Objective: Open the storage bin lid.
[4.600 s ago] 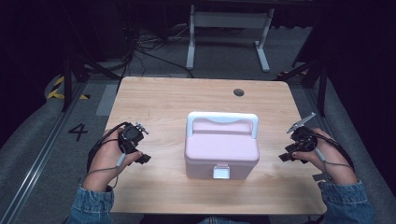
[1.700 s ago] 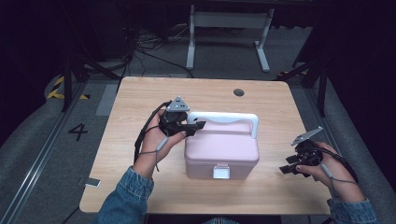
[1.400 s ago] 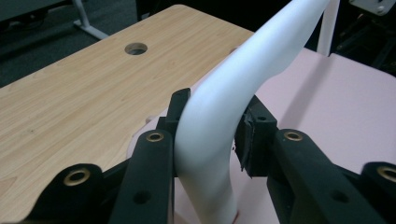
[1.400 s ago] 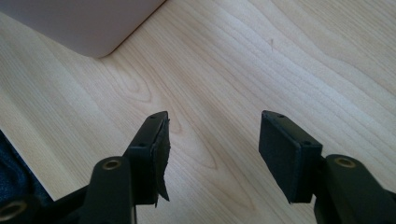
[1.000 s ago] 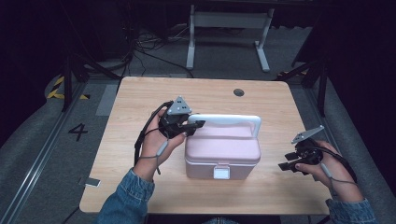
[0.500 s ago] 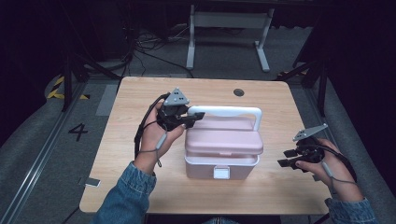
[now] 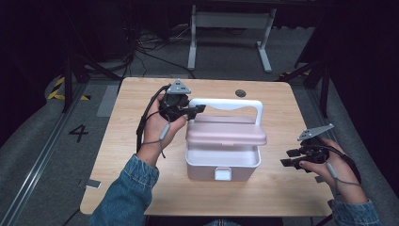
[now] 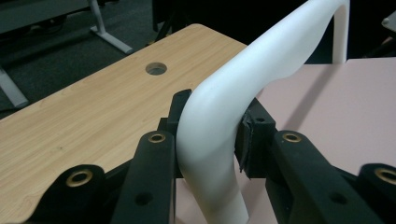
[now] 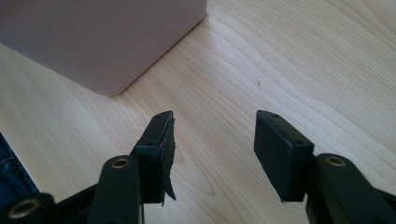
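Observation:
A pale pink box (image 7: 221, 165) with a white clasp stands mid-table. Its lid (image 7: 226, 134) is tilted up, leaving a gap along the front. My left gripper (image 7: 200, 109) is shut on the left corner of the lid's white handle (image 7: 235, 102). In the left gripper view both pads of the left gripper (image 8: 210, 126) press on the handle (image 8: 280, 51). My right gripper (image 7: 288, 157) rests low to the right of the box, apart from it. The right gripper (image 9: 212, 140) is open; its jaws have just been closing a little with nothing between them. The box corner (image 9: 93, 37) lies ahead of it.
The wooden table (image 7: 131, 155) has a round cable hole (image 7: 241, 93) near its far edge, behind the box. A small grey tag (image 7: 92, 183) lies at the table's front left edge. A white desk frame (image 7: 230, 19) stands on the floor beyond.
My left gripper has risen with the handle, and the lid has lifted off the box's front rim. The right hand has stayed in place.

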The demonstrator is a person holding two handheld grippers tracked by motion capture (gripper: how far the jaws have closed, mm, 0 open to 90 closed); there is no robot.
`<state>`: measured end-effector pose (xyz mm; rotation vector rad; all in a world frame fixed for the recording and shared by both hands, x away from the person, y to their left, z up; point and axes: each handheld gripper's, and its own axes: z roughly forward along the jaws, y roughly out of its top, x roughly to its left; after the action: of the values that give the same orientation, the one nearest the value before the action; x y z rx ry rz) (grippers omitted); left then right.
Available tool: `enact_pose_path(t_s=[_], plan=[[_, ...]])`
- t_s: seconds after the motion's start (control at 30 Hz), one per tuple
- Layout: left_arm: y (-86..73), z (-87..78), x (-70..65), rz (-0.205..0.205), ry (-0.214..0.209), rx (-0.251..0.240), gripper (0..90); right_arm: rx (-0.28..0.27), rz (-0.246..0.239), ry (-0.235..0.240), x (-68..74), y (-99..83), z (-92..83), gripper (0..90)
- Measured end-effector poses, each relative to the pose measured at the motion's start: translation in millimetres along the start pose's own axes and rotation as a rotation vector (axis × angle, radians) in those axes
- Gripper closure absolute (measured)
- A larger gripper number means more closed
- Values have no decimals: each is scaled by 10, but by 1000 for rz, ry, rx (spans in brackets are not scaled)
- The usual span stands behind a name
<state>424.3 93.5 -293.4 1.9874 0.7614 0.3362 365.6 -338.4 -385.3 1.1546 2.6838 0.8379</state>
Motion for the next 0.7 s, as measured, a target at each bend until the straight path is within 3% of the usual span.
enact_pose_path(t_s=[0.33, 0.7], plan=[[92, 90, 100, -24, 26, 4, 724, -45, 6, -8, -3, 25, -49, 503], [154, 159, 201, -41, 25, 14, 727, -95, -10, -5, 27, 85, -98, 517]])
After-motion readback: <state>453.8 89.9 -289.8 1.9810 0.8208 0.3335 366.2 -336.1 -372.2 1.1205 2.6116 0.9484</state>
